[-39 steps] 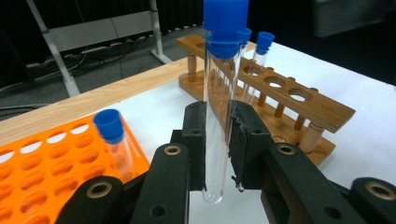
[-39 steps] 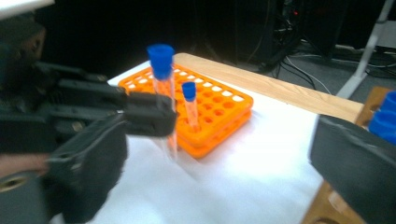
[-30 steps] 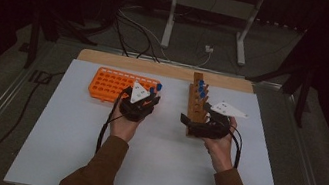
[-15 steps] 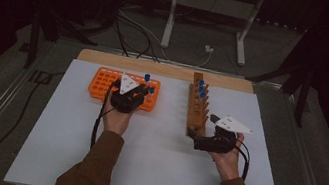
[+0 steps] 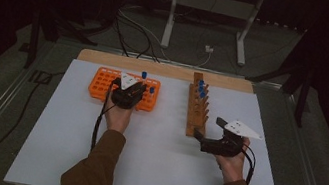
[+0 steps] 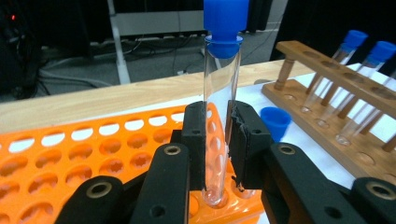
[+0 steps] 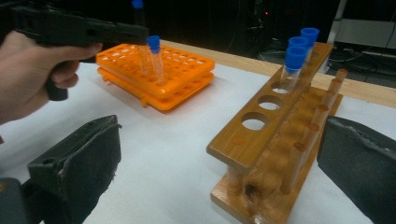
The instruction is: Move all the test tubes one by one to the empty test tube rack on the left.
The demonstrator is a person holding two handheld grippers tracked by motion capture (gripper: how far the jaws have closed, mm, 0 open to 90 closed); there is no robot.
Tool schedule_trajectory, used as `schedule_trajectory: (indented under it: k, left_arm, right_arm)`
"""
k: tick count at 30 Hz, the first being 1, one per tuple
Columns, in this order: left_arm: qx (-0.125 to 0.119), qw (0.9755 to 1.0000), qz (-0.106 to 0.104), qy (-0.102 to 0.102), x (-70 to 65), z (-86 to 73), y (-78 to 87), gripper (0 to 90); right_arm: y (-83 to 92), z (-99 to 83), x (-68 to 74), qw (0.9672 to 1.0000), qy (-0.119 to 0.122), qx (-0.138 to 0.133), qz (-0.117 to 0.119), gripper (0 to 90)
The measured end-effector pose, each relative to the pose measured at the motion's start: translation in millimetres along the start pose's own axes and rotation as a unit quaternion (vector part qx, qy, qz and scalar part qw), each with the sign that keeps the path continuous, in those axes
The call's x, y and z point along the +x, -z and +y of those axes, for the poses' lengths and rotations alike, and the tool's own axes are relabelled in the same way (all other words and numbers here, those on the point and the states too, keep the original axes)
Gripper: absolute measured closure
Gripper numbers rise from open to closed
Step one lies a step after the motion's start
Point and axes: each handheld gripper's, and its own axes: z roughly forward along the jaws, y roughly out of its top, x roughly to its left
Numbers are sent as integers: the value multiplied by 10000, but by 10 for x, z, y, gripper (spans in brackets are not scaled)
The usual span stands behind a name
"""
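Note:
My left gripper [image 6: 217, 140] is shut on a clear test tube with a blue cap [image 6: 219, 93]. The tube stands upright with its lower end in a hole near the right end of the orange rack [image 6: 70, 154]. From above, that gripper [image 5: 127, 94] sits over the orange rack [image 5: 100, 84]. My right gripper [image 7: 219, 177] is open with nothing between its fingers, and the near end of the wooden rack [image 7: 275, 140] lies just ahead of it. In the high view the right gripper [image 5: 205, 139] is just off the front end of the wooden rack [image 5: 196, 110].
Three blue-capped tubes [image 7: 297, 53] stand at the far end of the wooden rack, and its nearer holes are vacant. A second capped tube [image 6: 275, 122] stands in the orange rack. A wooden strip [image 5: 166, 70] runs along the table's far edge. A white mat [image 5: 149, 171] covers the table.
My left gripper carried its tube left and forward onto the orange rack. My right gripper drew back from the side of the wooden rack to its near end.

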Motion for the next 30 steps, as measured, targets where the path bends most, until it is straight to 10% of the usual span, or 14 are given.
schedule_trajectory:
  k: [21, 30]
  left_arm:
    - [707, 9954, 100, -641, -105, -265, -192, 785]
    - [586, 9973, 56, -435, -80, -313, -155, 784]
  right_arm:
    - [-93, -81, 31, 9997, 112, 195, 42, 0]
    - [-89, -81, 17, 9998, 123, 182, 15, 0]
